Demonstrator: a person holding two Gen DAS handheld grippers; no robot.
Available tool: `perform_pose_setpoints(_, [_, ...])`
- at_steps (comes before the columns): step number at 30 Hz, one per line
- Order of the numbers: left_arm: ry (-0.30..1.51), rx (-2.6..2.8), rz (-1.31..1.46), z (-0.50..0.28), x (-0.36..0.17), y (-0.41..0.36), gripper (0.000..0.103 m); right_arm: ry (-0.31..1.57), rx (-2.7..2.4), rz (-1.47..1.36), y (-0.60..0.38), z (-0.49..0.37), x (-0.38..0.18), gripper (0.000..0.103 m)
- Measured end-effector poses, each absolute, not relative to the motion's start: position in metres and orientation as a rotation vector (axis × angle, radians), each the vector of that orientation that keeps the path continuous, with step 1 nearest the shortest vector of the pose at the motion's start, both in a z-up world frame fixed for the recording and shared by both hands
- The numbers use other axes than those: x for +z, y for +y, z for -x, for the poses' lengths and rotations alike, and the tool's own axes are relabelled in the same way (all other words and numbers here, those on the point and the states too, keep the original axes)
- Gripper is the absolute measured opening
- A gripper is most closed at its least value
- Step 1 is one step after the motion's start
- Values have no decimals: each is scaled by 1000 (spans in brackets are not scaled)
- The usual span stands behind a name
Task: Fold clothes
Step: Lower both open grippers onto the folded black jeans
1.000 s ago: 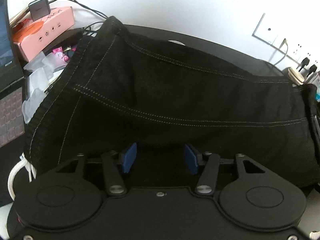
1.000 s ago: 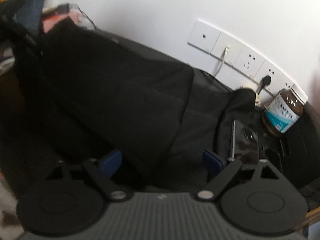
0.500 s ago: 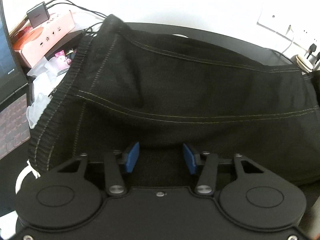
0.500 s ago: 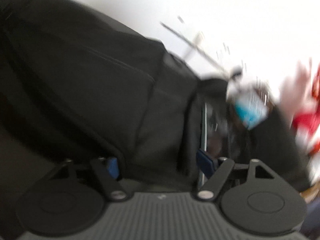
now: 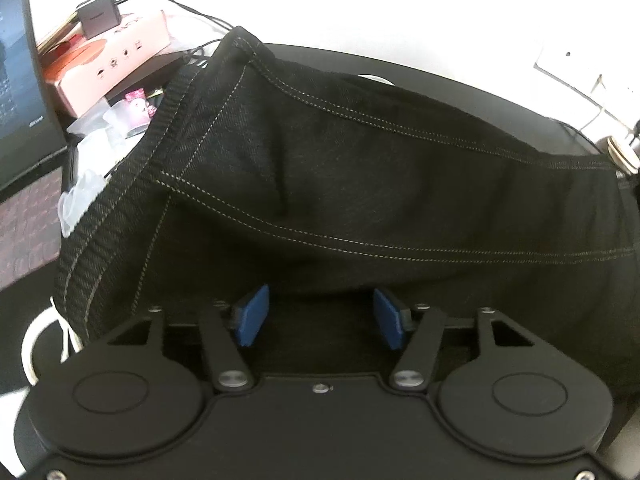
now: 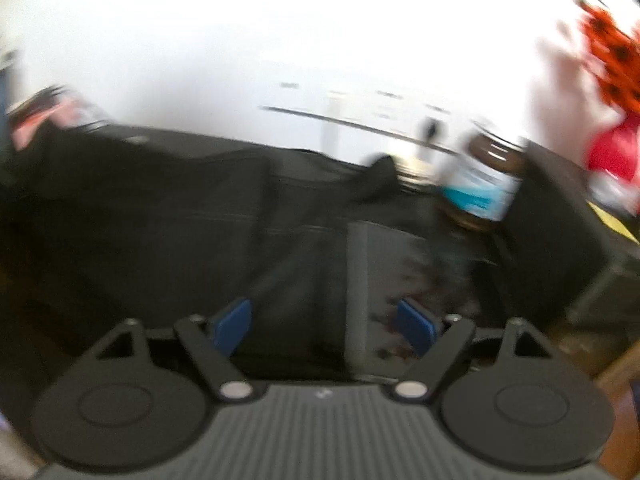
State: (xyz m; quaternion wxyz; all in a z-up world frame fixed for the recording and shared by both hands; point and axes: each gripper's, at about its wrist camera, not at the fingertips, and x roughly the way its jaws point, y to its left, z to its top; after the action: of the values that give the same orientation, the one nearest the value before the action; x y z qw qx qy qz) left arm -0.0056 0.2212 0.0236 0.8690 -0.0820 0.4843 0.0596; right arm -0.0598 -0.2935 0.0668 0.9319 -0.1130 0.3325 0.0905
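Black denim shorts (image 5: 360, 184) with pale stitching lie spread over a dark round table (image 5: 460, 84), the ribbed waistband at the left. My left gripper (image 5: 320, 316) hovers at the near hem, its blue pads apart and nothing between them. In the blurred right wrist view the same black shorts (image 6: 160, 224) fill the left and middle. My right gripper (image 6: 324, 326) stands open just above the cloth's right end, holding nothing.
A pink box (image 5: 108, 68), a laptop (image 5: 20, 92) and clear plastic wrap (image 5: 92, 140) crowd the left. A brown jar with a blue label (image 6: 486, 184) stands at the right near wall sockets (image 5: 568, 68). A white cord (image 5: 44, 332) loops at the near left.
My right gripper has swung quickly rightward and levelled out, leaving its view blurred; the jar now sits closer to centre. My left gripper has shifted only slightly and stays open.
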Motion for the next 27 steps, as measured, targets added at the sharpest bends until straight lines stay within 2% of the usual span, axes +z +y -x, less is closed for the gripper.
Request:
perform_pose_setpoints(7, [1001,141,260,14,40,192,60,675,69,146,-344,41,72,80])
perform_pose_setpoints(9, [1003,138,302,17,44,178,62,660,129,124,-333,39,69,81])
perform_pose_setpoints(12, [985,131,336,20,50,151,69,654,238,74,-310,30,60,91])
perform_pose_setpoints(14, [973,130,329,20,50,129,80,648,329,54,-290,16,50,96])
perform_pose_setpoints(21, [1015,155,240,15,28,84,87,690,495,226,-211,-25,9,101])
perform_pose_setpoints(24, [1045,188,224,14,14,82,89,716,528,205,-197,-35,-3,102])
perform_pose_setpoints(27, [1051,191,192,16,8,75,98,674,502,173,-197,-36,-8,102])
